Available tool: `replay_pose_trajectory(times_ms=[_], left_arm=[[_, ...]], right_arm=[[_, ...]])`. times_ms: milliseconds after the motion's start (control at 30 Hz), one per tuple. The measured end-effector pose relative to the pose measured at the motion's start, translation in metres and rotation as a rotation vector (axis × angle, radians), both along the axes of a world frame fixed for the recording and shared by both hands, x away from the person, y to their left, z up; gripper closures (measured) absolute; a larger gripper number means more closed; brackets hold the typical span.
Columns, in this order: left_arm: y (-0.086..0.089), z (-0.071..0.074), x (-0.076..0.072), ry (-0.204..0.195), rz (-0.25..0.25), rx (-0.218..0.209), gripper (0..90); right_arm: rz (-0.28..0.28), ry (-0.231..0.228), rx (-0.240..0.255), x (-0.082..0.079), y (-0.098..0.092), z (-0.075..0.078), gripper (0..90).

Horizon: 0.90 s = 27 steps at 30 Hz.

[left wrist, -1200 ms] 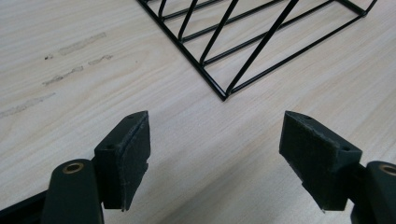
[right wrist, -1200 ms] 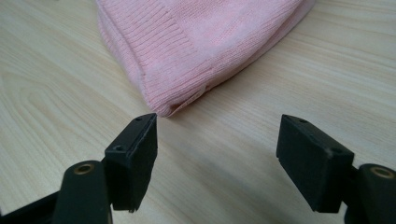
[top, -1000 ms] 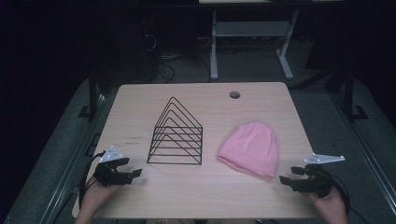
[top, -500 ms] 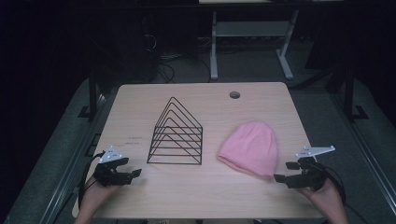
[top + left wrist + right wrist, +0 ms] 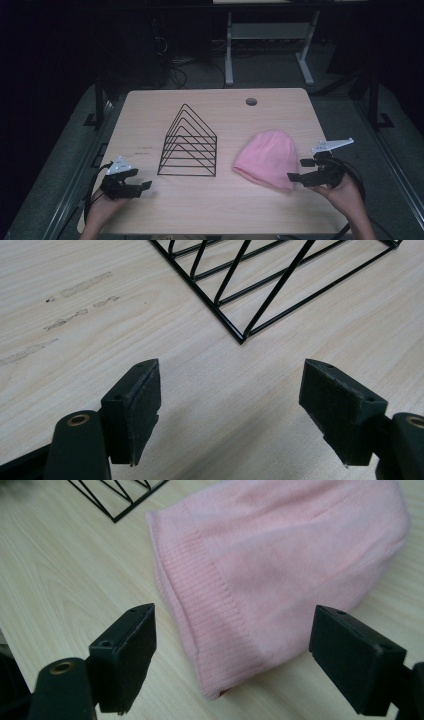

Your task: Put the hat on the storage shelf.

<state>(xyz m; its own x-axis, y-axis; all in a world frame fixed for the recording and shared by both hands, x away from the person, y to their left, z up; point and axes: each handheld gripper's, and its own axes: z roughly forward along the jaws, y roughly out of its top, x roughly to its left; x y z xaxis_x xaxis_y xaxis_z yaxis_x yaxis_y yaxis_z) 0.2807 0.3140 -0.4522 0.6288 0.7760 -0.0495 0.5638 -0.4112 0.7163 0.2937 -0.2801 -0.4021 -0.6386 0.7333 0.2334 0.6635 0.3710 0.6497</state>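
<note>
High view: pink hat lies flat on the table, on the right, next to the black wire rack w/ a gap between. Right gripper is just by the hat's edge; its jaws have just been opening, wide apart now, nothing in them. Left gripper sits near the rack's corner, jaws apart too, holding nothing.

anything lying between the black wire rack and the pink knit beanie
Nothing: in the high view only bare pale wood table separates the black wire rack from the pink knit beanie; they stand apart.
</note>
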Motion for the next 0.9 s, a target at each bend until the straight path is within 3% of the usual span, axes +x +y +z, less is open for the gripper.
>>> replay_pose_trajectory(times_ms=[267,367,900], left_arm=[[-0.001,0.000,0.001,0.002,0.003,-0.001,24.9],[-0.001,-0.001,0.002,0.009,0.001,0.003,24.9],[-0.001,-0.001,0.002,0.007,-0.001,0.001,24.9]], right_arm=[[0.007,0.018,-0.011,0.020,0.004,0.009,18.5],[0.017,0.038,-0.044,0.033,0.009,0.012,18.7],[0.010,0.080,-0.082,0.077,0.017,0.014,20.8]])
